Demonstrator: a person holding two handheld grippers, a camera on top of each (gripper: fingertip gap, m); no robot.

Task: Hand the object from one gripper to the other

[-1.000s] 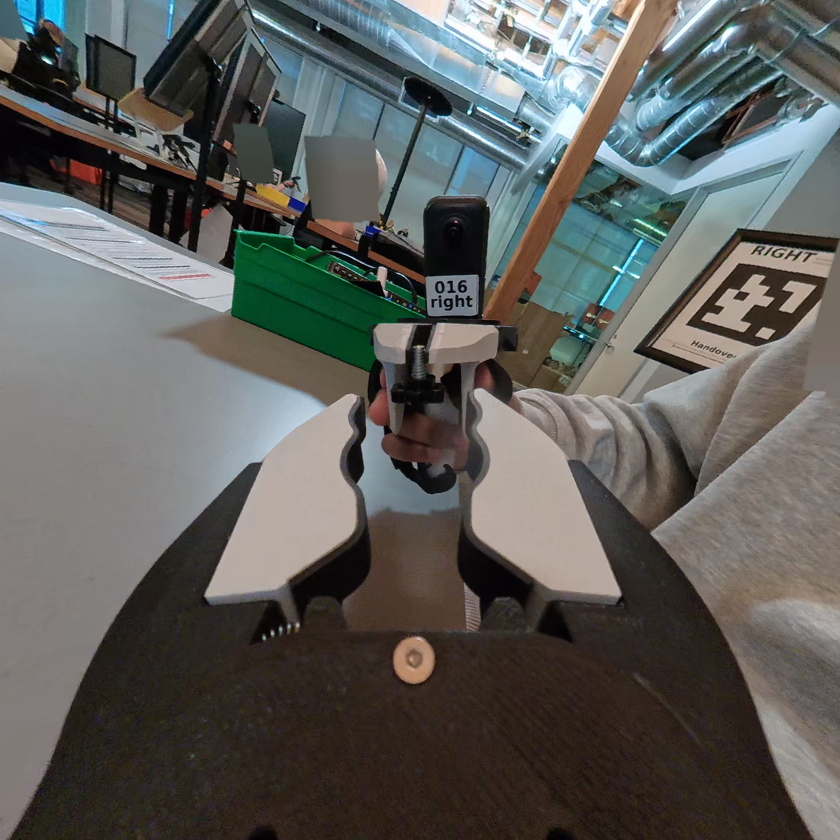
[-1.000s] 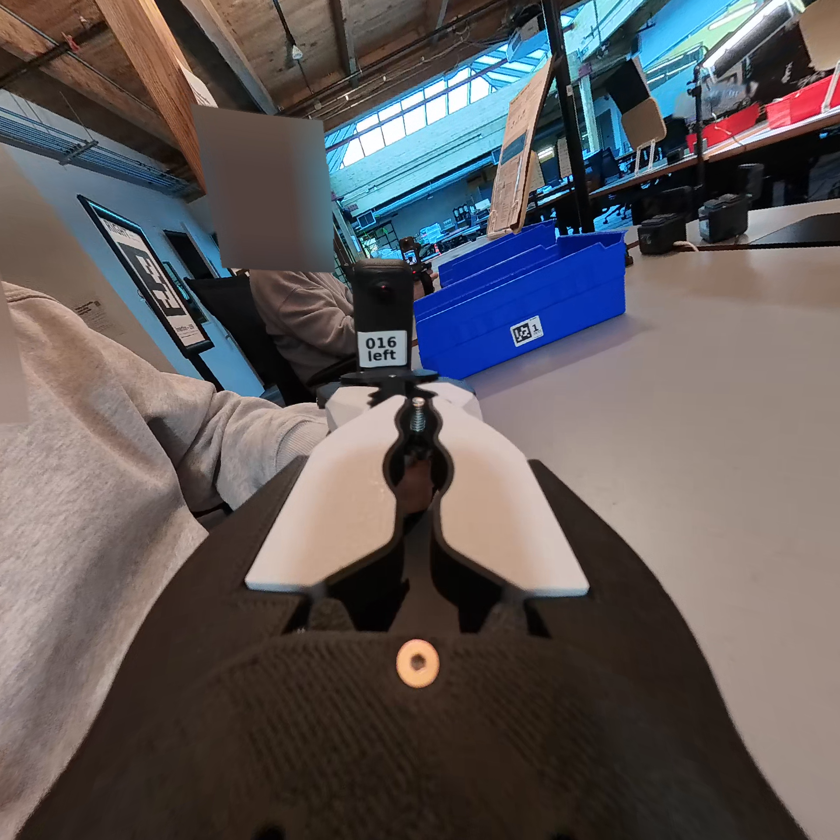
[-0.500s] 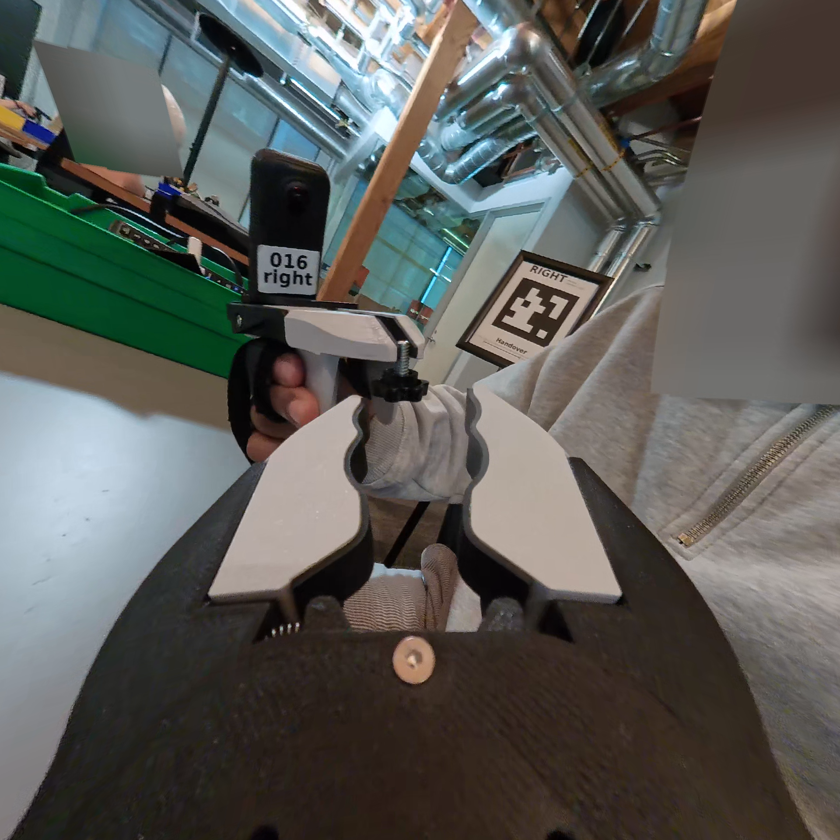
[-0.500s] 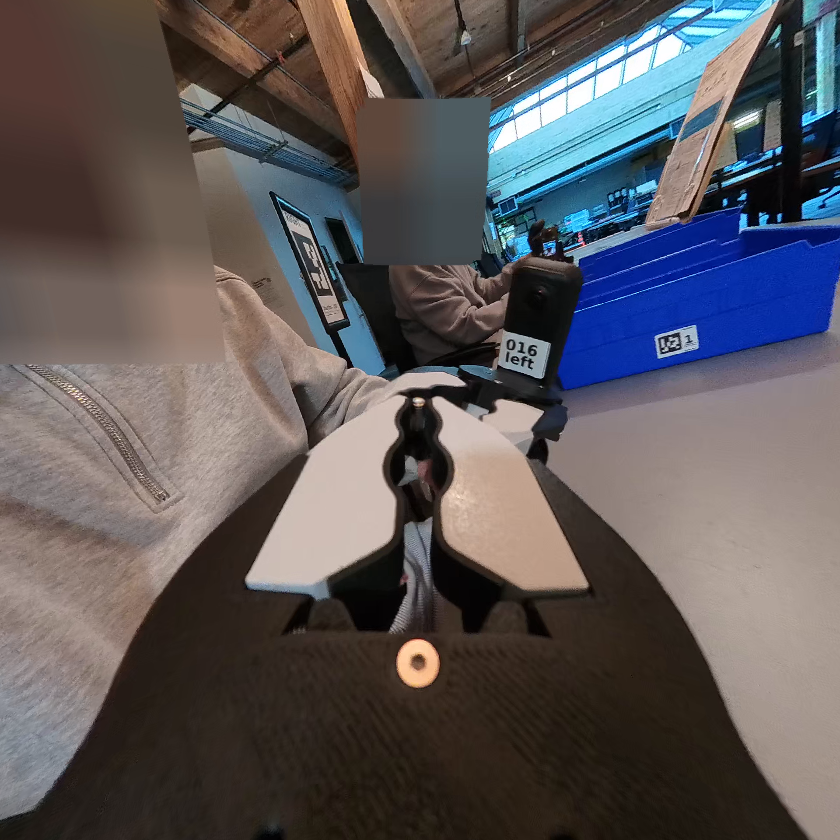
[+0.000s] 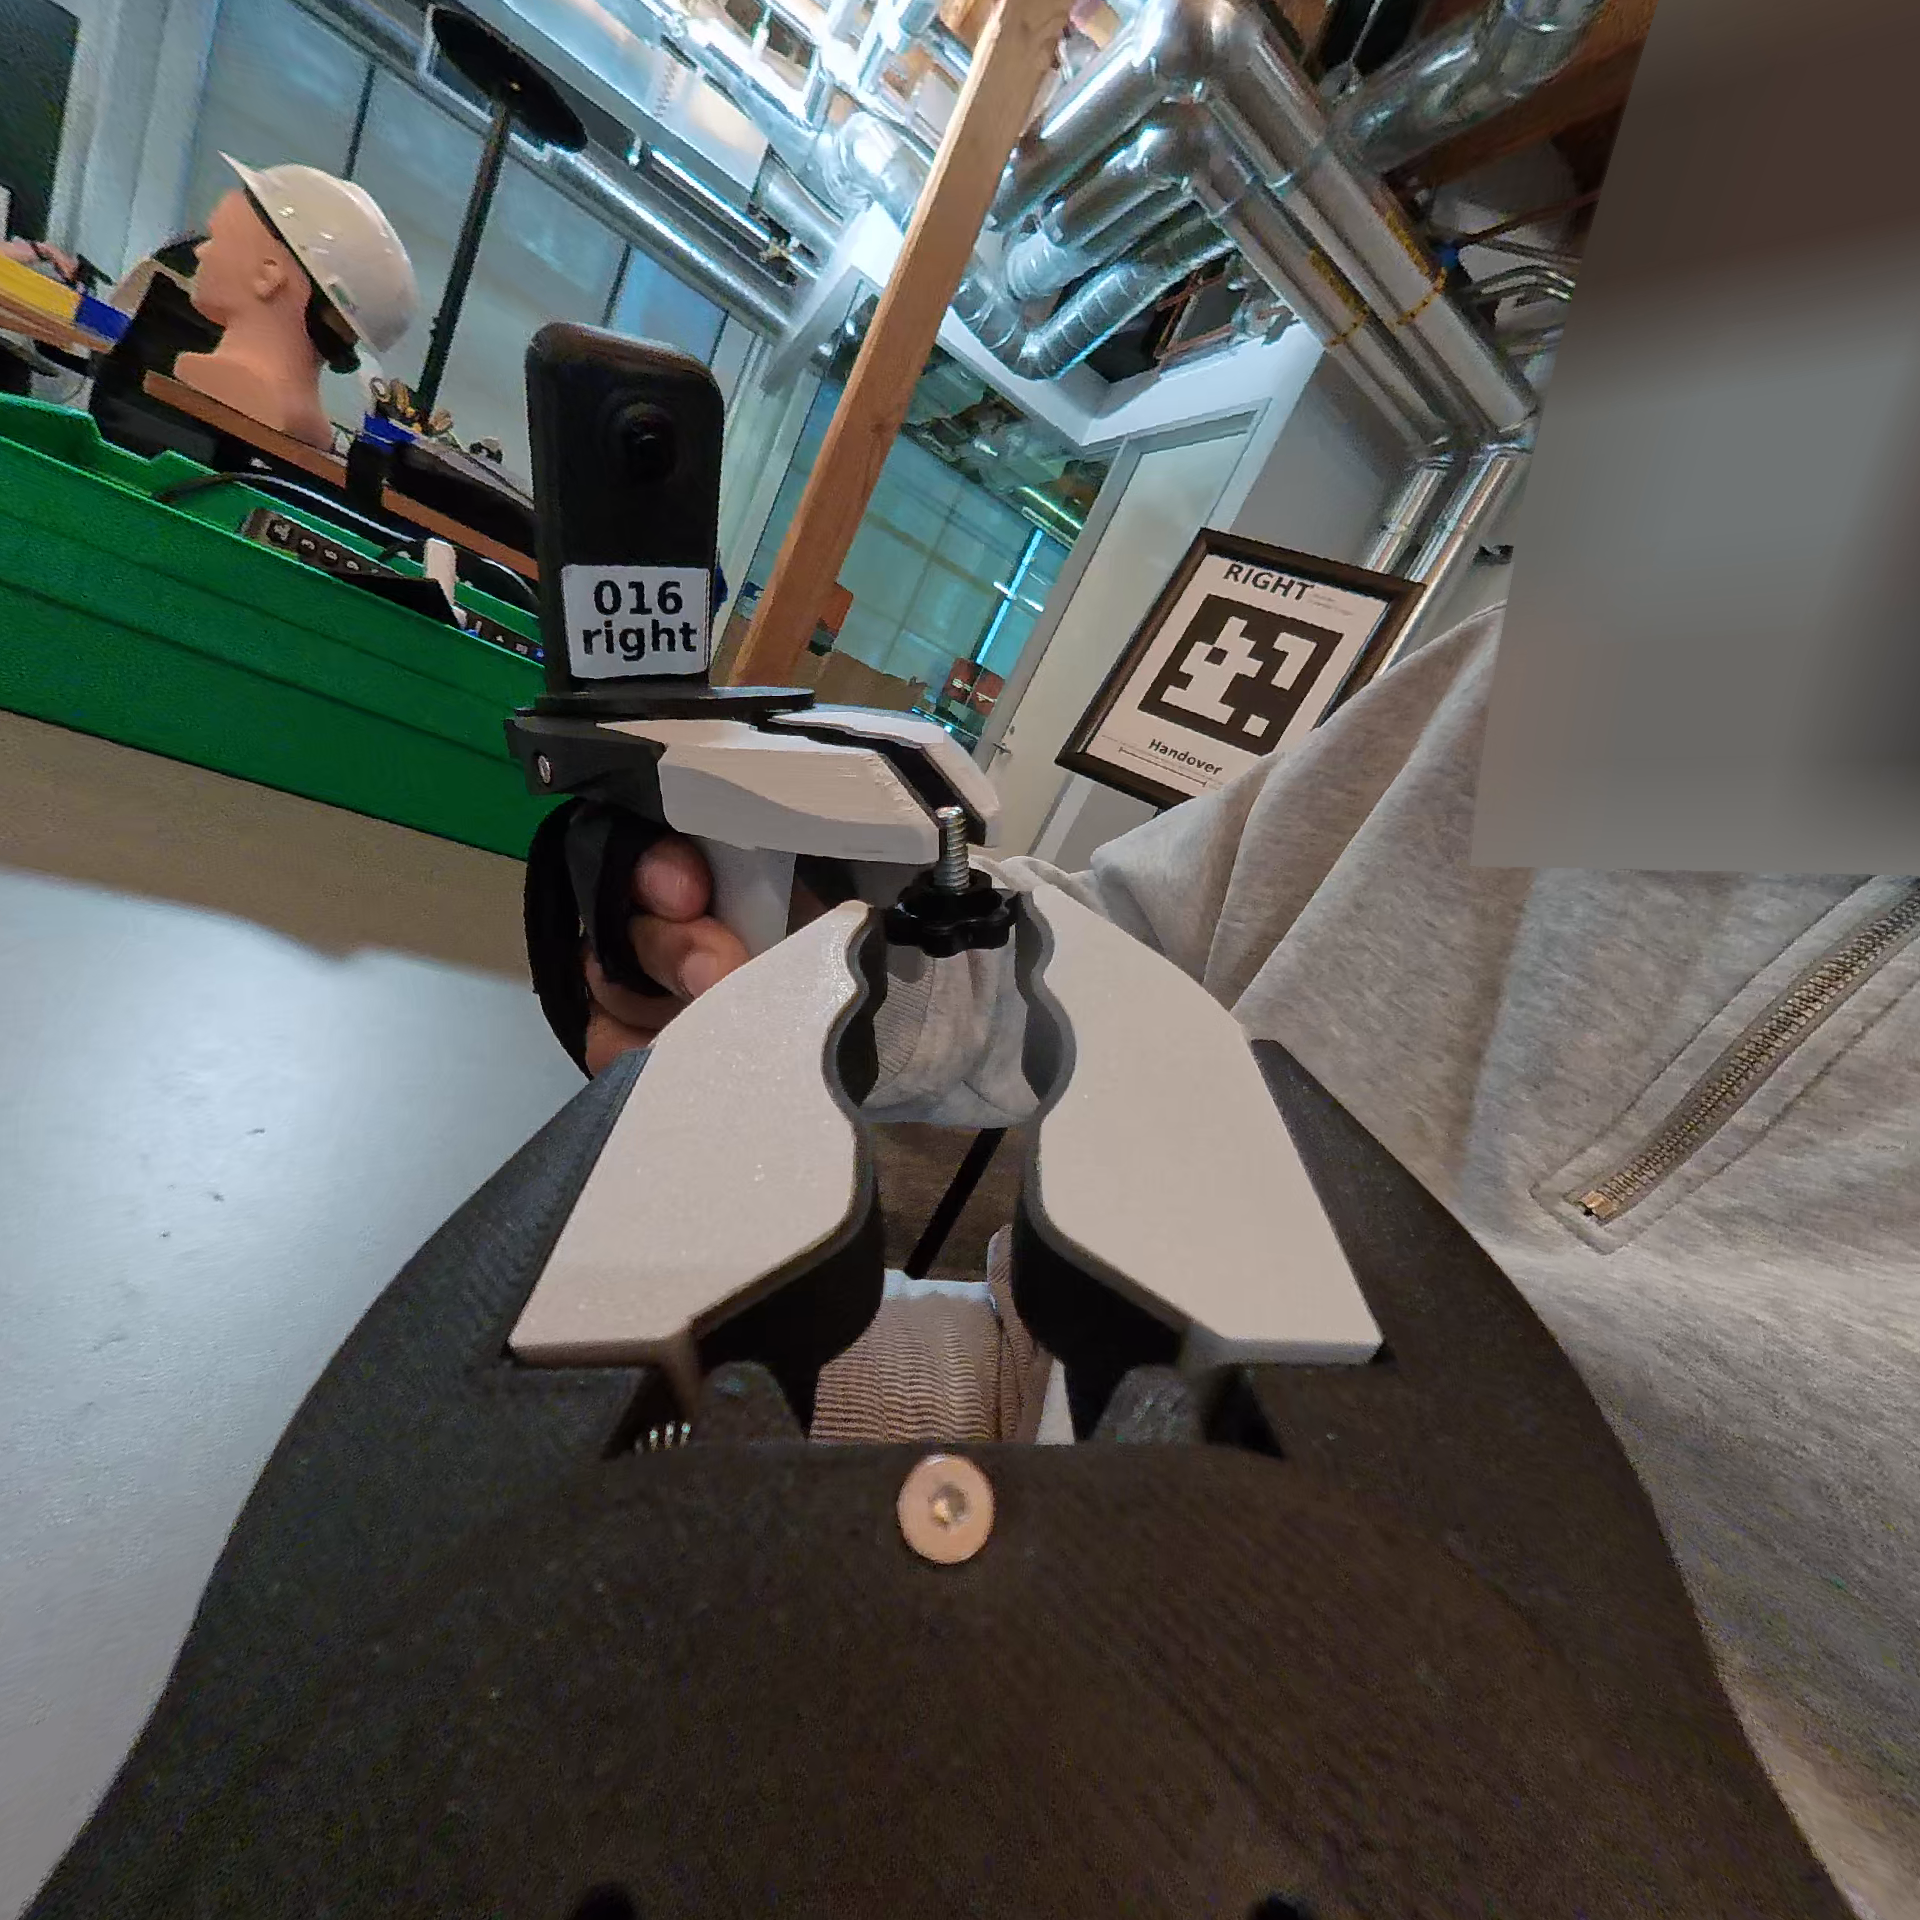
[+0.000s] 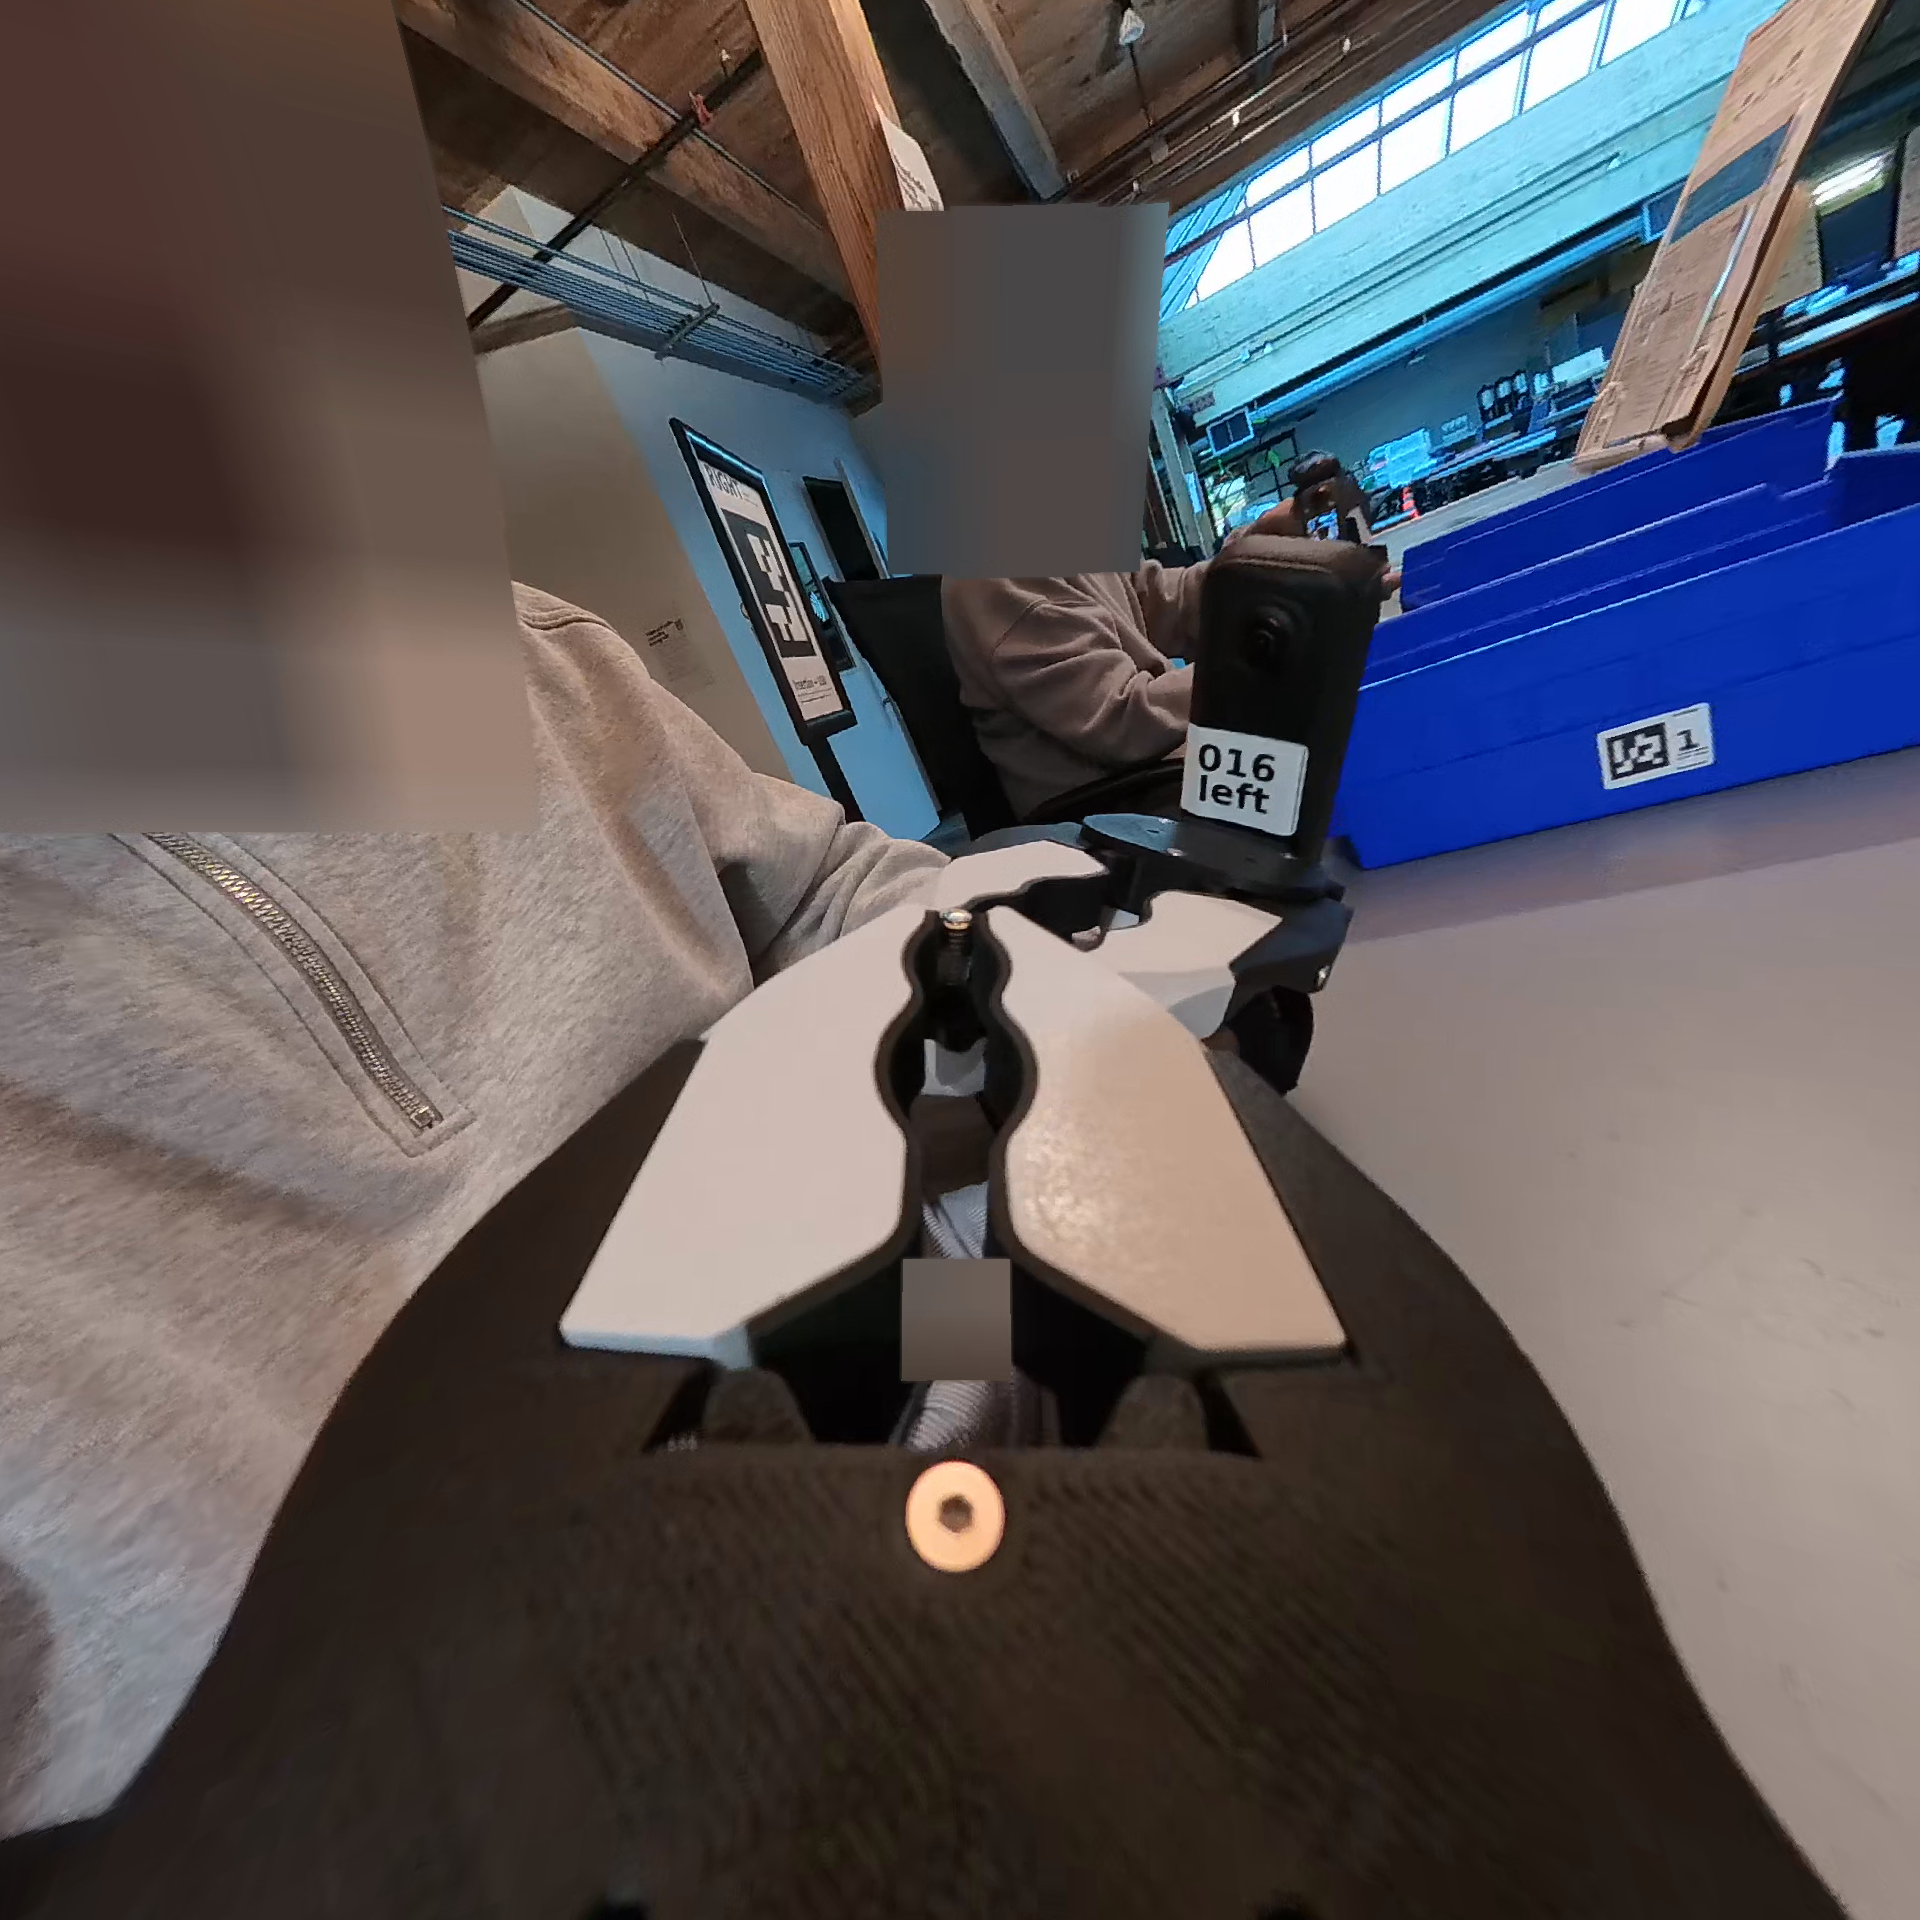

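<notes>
The object is a screw with a black star knob (image 5: 948, 922). My right gripper (image 6: 954, 935) is shut on the screw's threaded shaft (image 6: 953, 951). In the left wrist view the right gripper (image 5: 961, 808) comes in from the left, with the screw hanging knob-down from its tip. My left gripper (image 5: 951, 914) is open, with its fingertips close on either side of the knob. I cannot tell whether they touch it. In the right wrist view the left gripper (image 6: 997, 899) comes in from the right, tip to tip with mine.
The grey table (image 5: 208, 1143) lies below both grippers. A green bin (image 5: 208, 665) stands at its far side in the left wrist view. A blue bin (image 6: 1610, 707) stands at the back right in the right wrist view. The holder's grey sweatshirt (image 5: 1558, 1039) is close by. Both grippers' tips are close together, under 4 cm apart.
The left gripper's jaws have narrowed around the knob. The two grippers have come closer, tip to tip. The right gripper has stayed shut on the screw.
</notes>
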